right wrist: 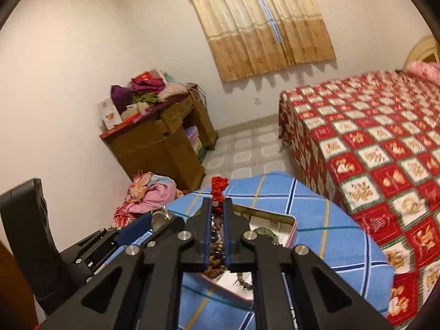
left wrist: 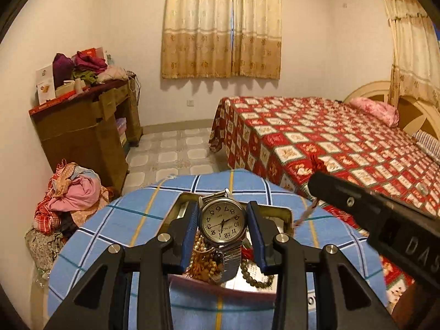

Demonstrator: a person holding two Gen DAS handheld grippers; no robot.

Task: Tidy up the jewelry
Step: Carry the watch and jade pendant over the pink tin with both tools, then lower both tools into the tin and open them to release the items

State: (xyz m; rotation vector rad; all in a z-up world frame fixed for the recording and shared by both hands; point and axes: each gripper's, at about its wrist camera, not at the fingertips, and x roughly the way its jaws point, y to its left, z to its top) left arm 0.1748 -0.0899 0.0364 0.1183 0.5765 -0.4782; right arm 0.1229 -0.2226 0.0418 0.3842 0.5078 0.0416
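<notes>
The left gripper [left wrist: 222, 220] sits nearest the lens in its own view, its blue-padded fingers [left wrist: 189, 231] spread to either side of a silver wristwatch [left wrist: 222, 221]; whether the pads actually press the watch case cannot be told, though slim gaps seem to show on both sides. The watch lies face up between the tongs, its metal band [left wrist: 229, 264] trailing toward the camera over a heap of brown beads [left wrist: 203, 258]; a dark bead bracelet [left wrist: 254, 277] lies just right of the band. All of this rests in an open metal tin [left wrist: 286, 214] on a blue checked cloth [left wrist: 110, 228].

The right gripper [right wrist: 217, 214] has its fingers pressed nearly together, pinching a red braided cord [right wrist: 219, 187] that sticks up beyond the tips, above the same tin [right wrist: 291, 225]; beads [right wrist: 216, 261] show through the narrow slot between the pads.

Left of the cloth a pile of pink and red clothes [left wrist: 71, 198] lies on the floor; farther off stands a brown cabinet [left wrist: 82, 132] stacked with garments; a bed with a red patterned cover [left wrist: 316, 143] fills the right; beige curtains [left wrist: 220, 27] hang on the far wall.
</notes>
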